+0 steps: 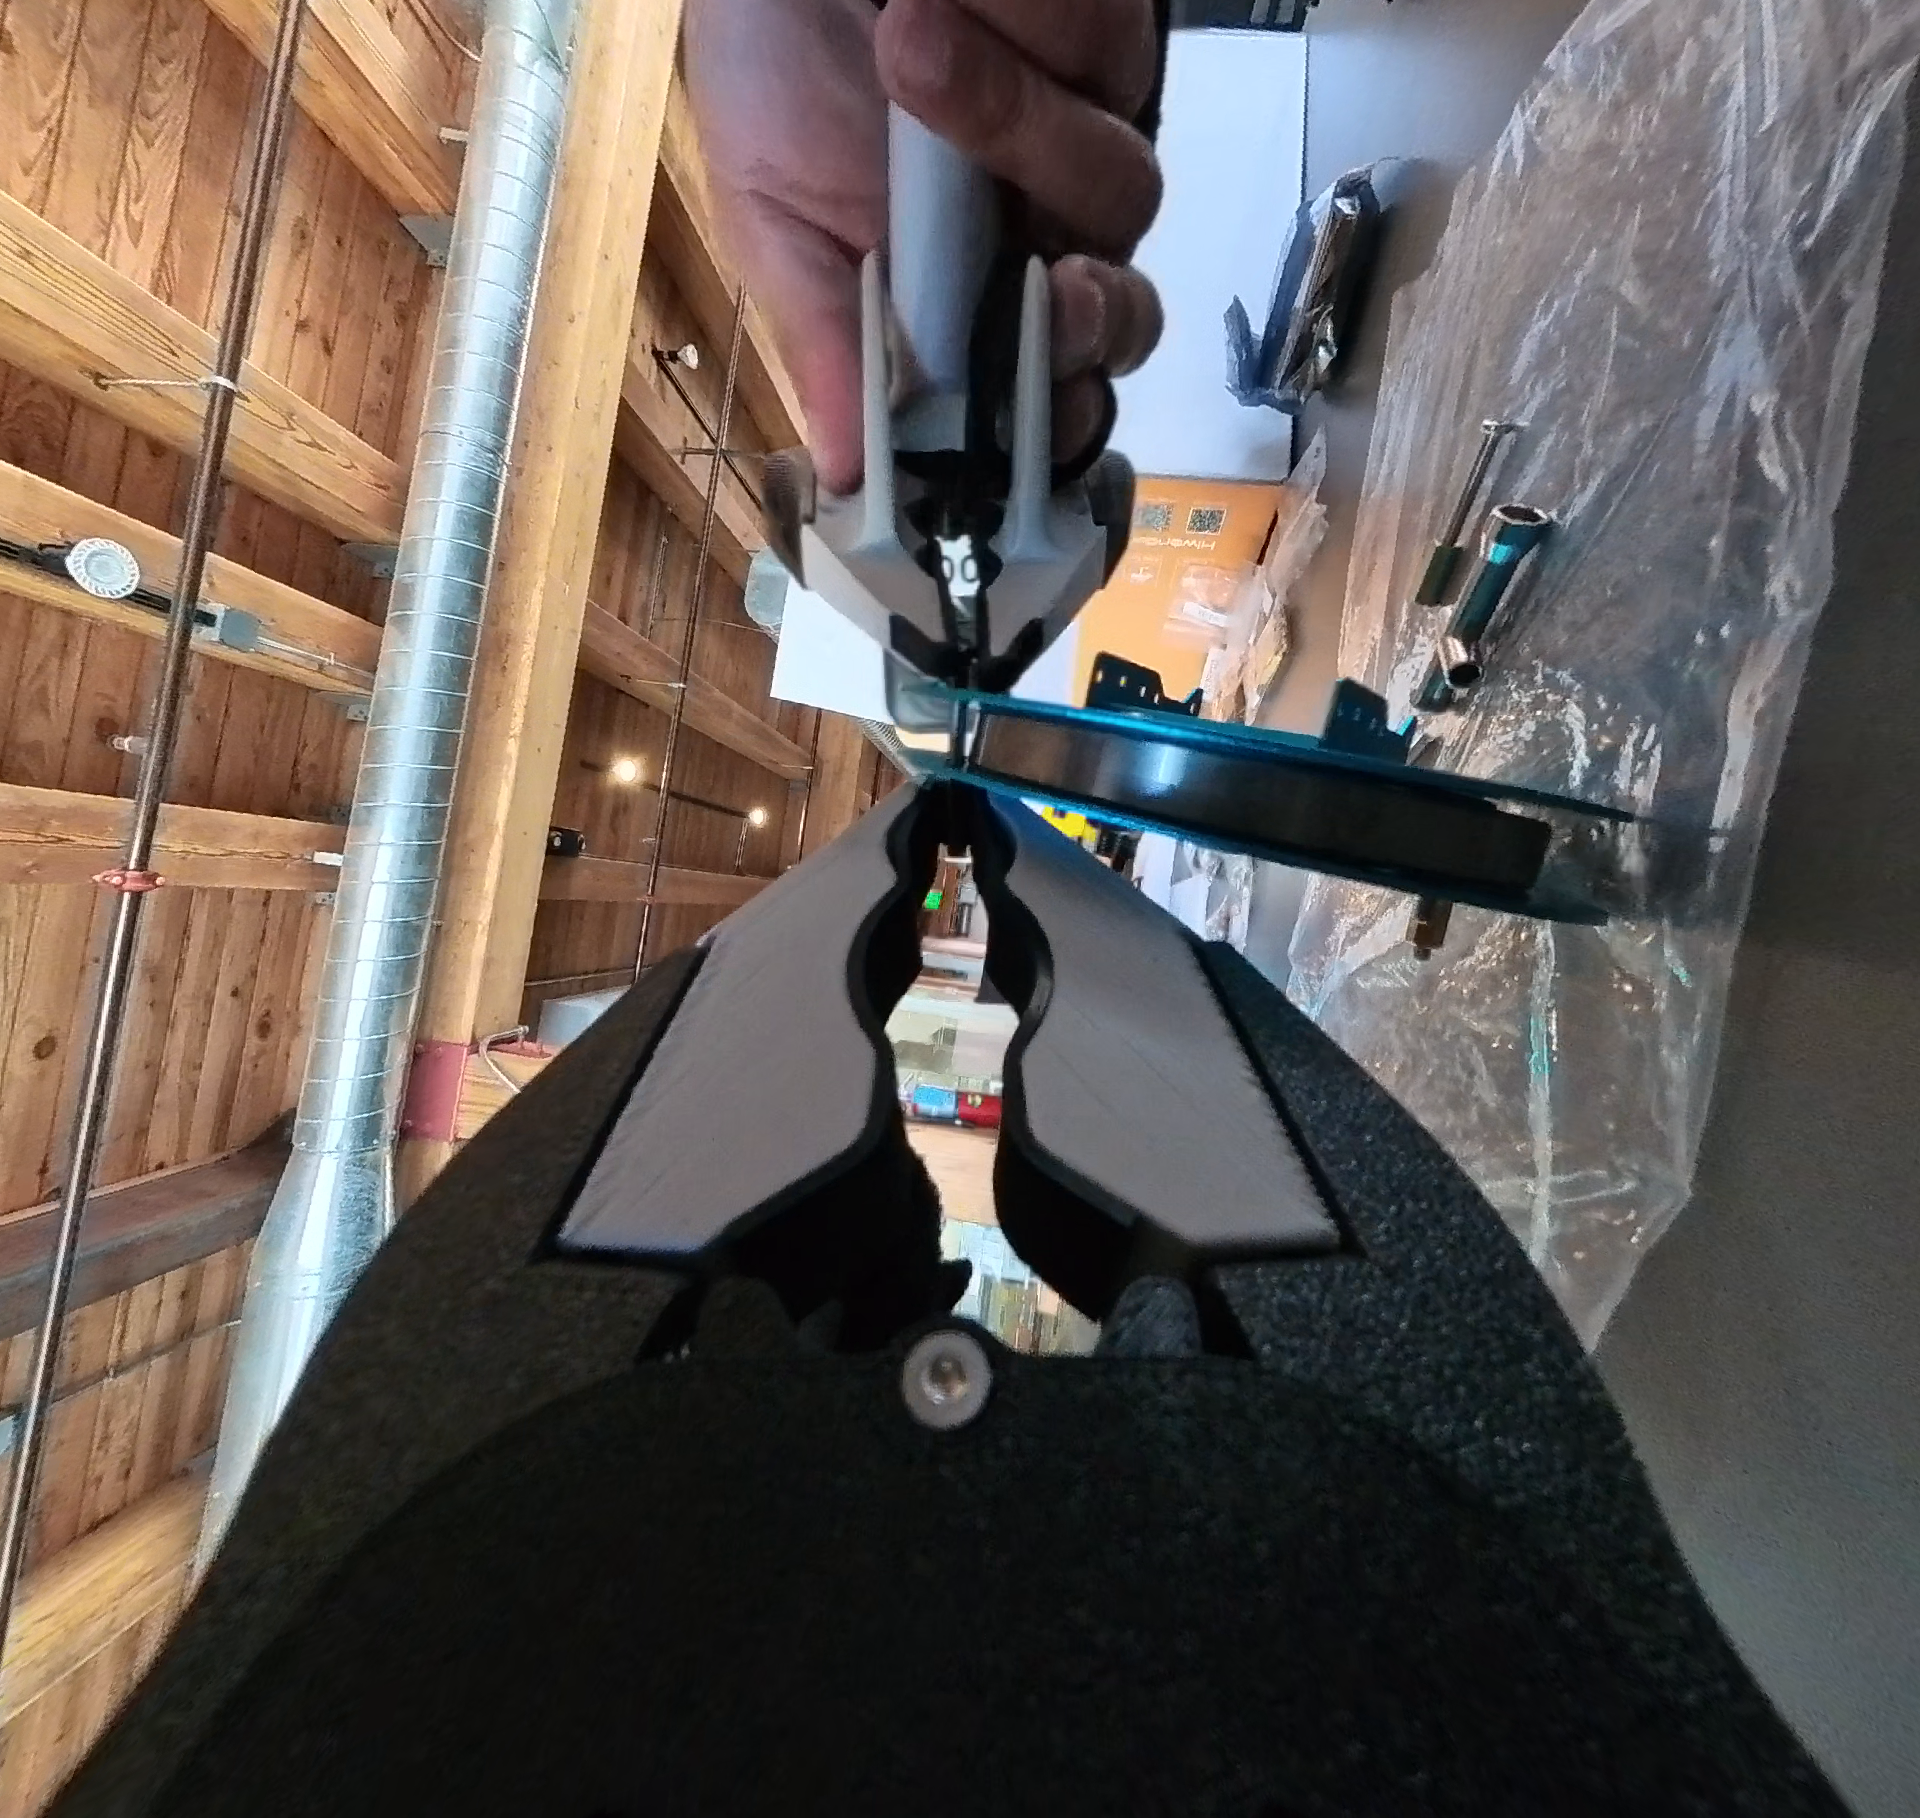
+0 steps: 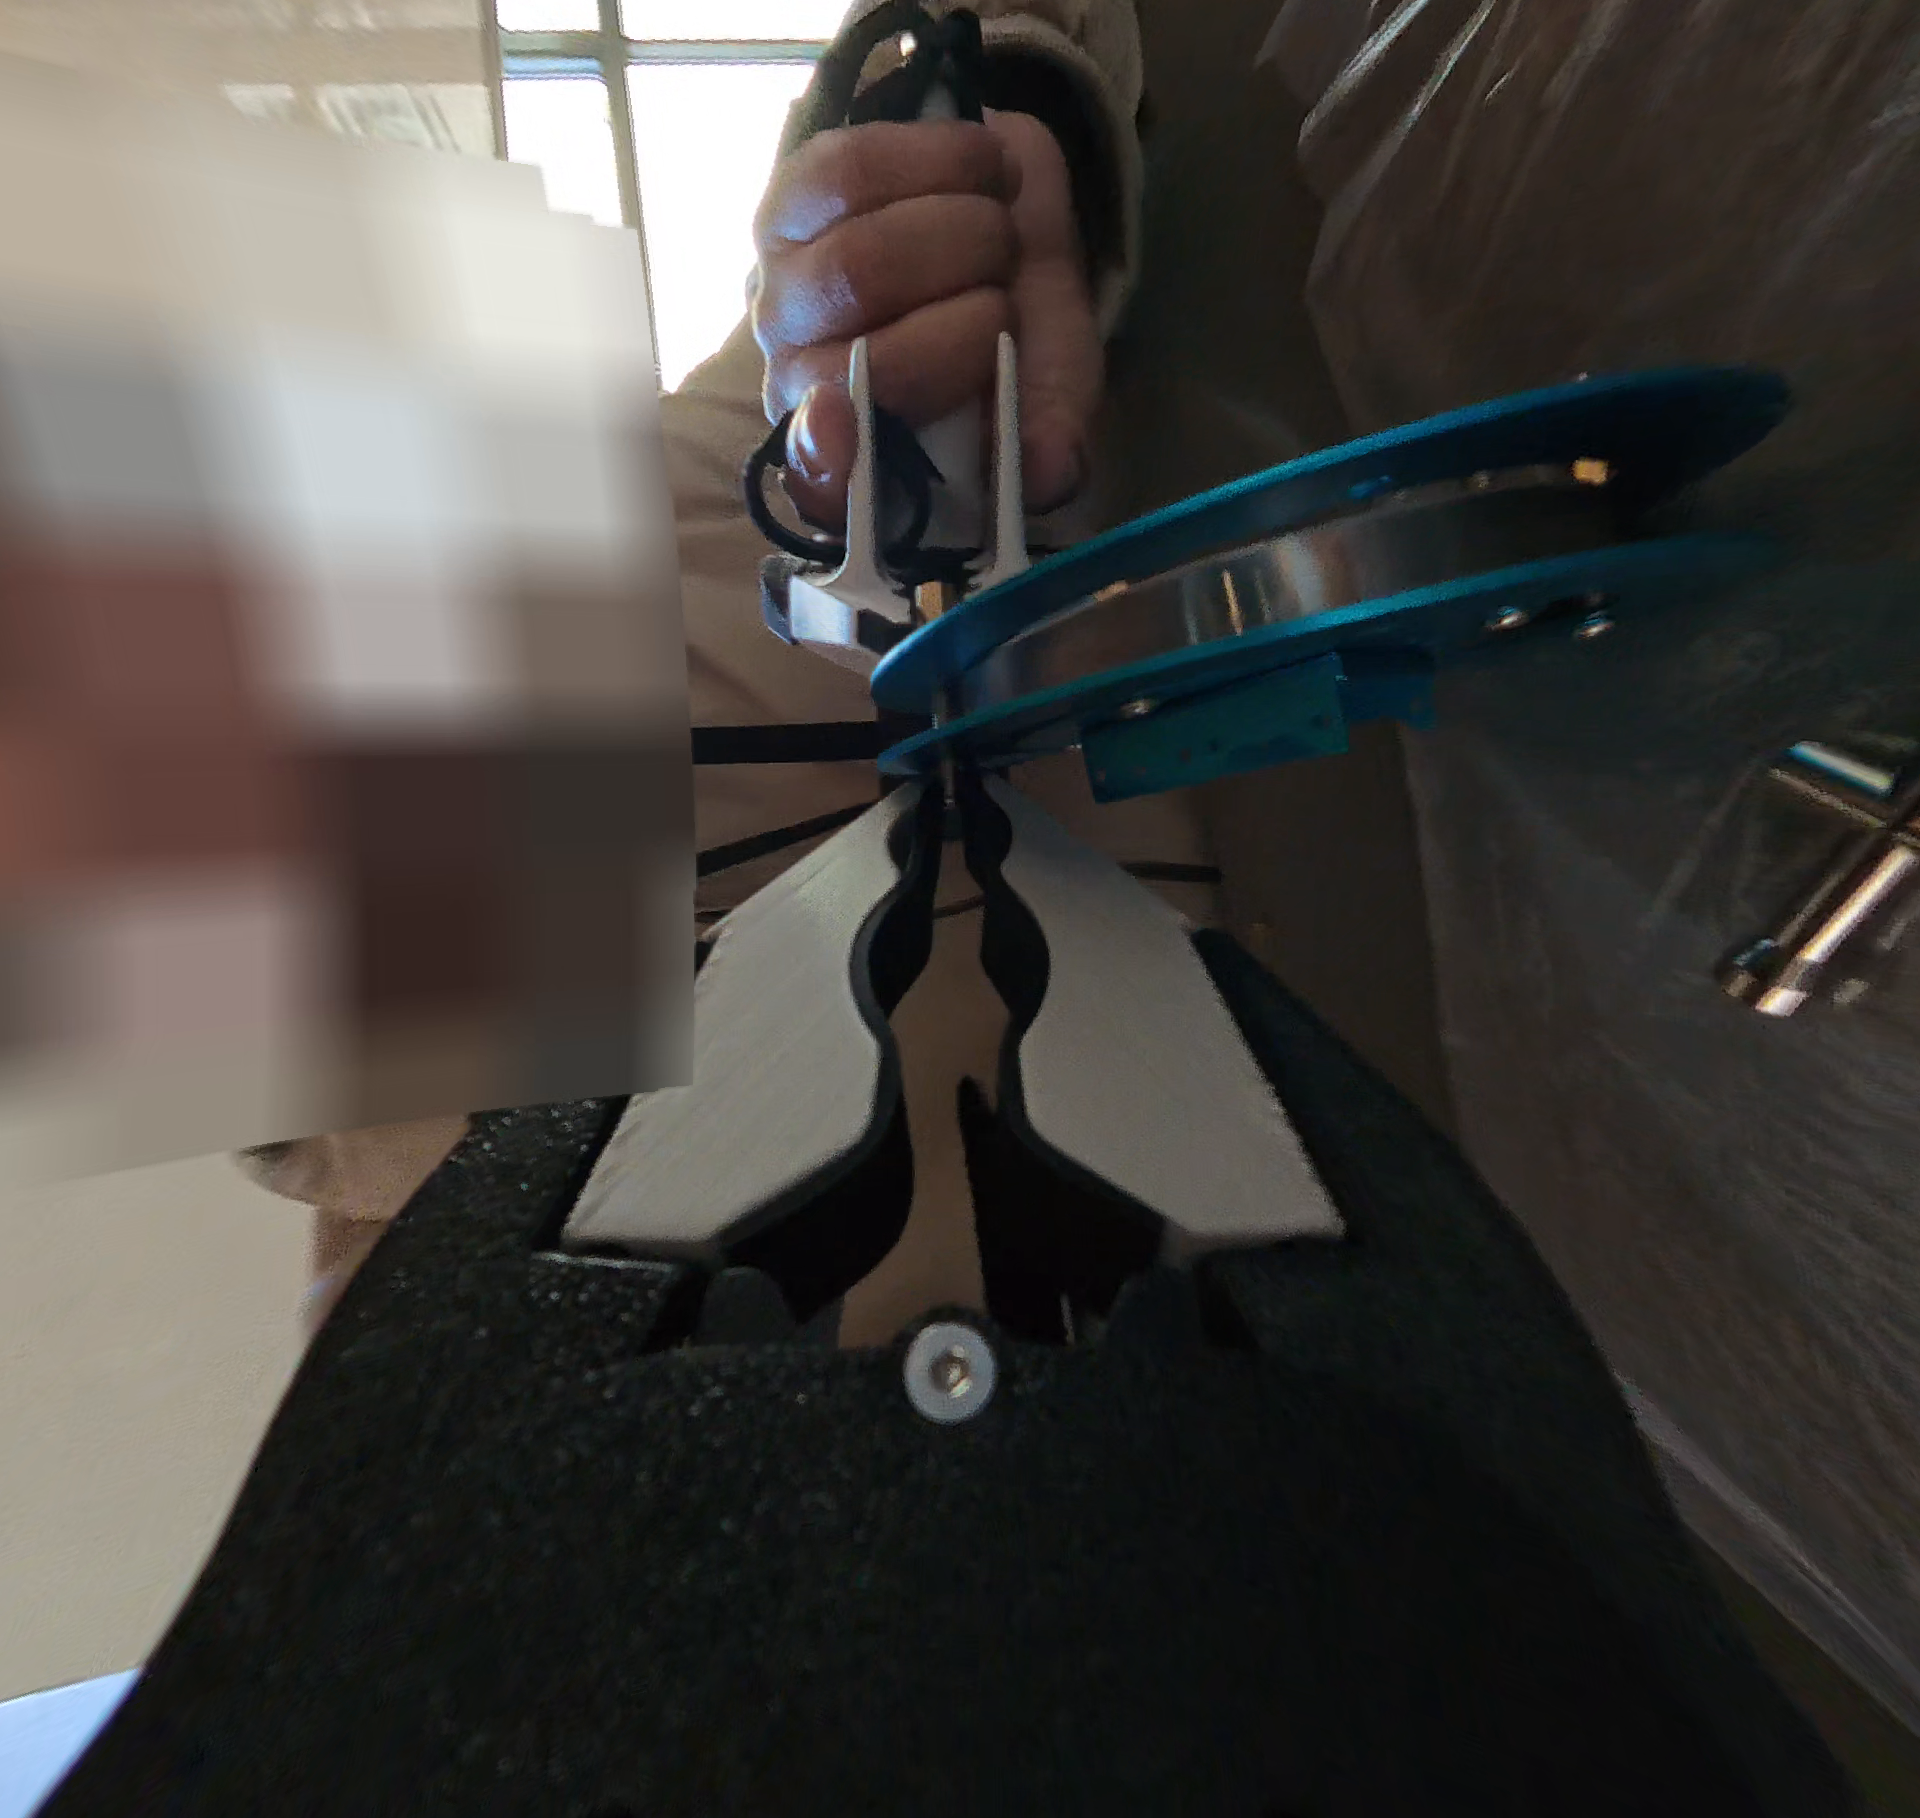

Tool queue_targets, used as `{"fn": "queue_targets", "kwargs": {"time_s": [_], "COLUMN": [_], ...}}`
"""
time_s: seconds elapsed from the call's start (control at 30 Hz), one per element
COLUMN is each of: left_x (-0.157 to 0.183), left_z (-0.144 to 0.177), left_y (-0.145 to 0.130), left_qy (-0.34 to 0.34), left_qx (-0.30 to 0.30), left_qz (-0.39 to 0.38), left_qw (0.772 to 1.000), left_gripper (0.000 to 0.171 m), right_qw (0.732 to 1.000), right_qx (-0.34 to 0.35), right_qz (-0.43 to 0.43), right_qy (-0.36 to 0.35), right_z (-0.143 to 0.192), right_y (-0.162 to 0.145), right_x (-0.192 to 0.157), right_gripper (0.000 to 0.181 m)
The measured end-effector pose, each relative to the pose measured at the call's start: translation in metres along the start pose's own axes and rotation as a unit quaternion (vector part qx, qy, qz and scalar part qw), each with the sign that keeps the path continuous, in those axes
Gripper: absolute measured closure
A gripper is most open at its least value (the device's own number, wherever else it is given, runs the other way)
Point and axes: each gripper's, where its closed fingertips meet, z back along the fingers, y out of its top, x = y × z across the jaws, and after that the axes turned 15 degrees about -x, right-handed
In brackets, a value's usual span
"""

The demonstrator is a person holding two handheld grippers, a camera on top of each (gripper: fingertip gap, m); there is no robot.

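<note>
A round assembly of two blue plates (image 1: 1299,729) with a dark metal ring (image 1: 1299,792) between them stands on edge, its far rim against the plastic-covered table. It also shows in the right wrist view (image 2: 1351,480), with a blue bracket (image 2: 1216,729) on one plate. My left gripper (image 1: 961,810) is shut on a thin pin at the near rim of the plates. My right gripper (image 2: 950,779) is shut on the same thin pin (image 2: 948,760) from the opposite side. Each gripper shows in the other's view, held by a hand (image 1: 935,158), tips nearly meeting.
A clear plastic sheet (image 1: 1662,418) covers the grey table. On it lie teal and chrome sockets (image 1: 1496,573), a long bolt (image 1: 1481,480), a blue bag of metal parts (image 1: 1320,314), black brackets (image 1: 1143,690) and an orange box (image 1: 1195,542). A chrome tool (image 2: 1818,895) lies under plastic. Only a small space, under 4 cm, lies between the two pairs of fingers.
</note>
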Motion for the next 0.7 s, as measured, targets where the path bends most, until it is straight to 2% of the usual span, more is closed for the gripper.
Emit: {"fn": "queue_targets", "kwargs": {"time_s": [0.03,0.17,0.23,0.33,0.43,0.53,0.63,0.7], "left_x": [0.000,0.000,0.000,0.000,0.000,0.003,0.008,0.010], "left_z": [0.000,0.001,0.000,-0.002,-0.011,-0.025,-0.032,-0.035], "left_y": [0.001,0.004,0.003,0.001,-0.010,-0.034,-0.050,-0.058], "left_qy": [-0.001,-0.002,-0.005,-0.017,-0.055,-0.095,-0.140,-0.166], "left_qx": [0.003,0.009,0.009,0.008,-0.003,-0.043,-0.057,-0.069], "left_qz": [0.001,0.000,0.005,0.020,0.067,0.112,0.149,0.177], "left_qw": [1.000,1.000,1.000,1.000,0.996,0.988,0.977,0.968], "left_gripper": [0.170,0.169,0.169,0.168,0.168,0.168,0.168,0.167], "right_qw": [0.999,0.976,0.965,0.939,0.896,0.837,0.791,0.782], "right_qx": [-0.004,-0.011,0.011,0.065,0.149,0.258,0.359,0.394], "right_qz": [0.015,0.108,0.145,0.196,0.251,0.280,0.302,0.302], "right_qy": [-0.028,-0.190,-0.220,-0.274,-0.336,-0.393,-0.393,-0.378], "right_z": [0.000,0.002,0.006,0.016,0.032,0.054,0.062,0.058], "right_y": [-0.001,-0.005,-0.004,-0.003,0.004,0.016,0.025,0.032], "right_x": [0.002,0.010,0.004,0.004,0.006,0.010,0.006,0.005], "right_gripper": [0.180,0.176,0.164,0.157,0.152,0.150,0.146,0.149]}}
